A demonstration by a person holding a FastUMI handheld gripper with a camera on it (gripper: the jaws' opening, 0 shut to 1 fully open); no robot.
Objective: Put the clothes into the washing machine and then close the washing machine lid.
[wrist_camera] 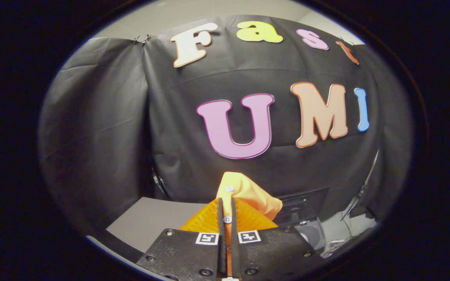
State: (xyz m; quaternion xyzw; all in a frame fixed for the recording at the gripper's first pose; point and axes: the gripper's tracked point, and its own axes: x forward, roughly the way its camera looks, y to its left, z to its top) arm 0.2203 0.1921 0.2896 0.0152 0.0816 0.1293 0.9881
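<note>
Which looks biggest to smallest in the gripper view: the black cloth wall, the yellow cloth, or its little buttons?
1. Black cloth wall.
2. Yellow cloth, pinched in the gripper.
3. Buttons, both alike.

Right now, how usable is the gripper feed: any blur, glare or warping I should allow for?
Gripper view: strong fisheye bending, so the booth wall and the grey table curve towards the rim. The centre is sharp: the buttons on the orange garment read clearly where the gripper is shut on it. Lighting is even and soft, with no glare. The machine beyond the fingers sits dim and smeared near the rim.
</note>
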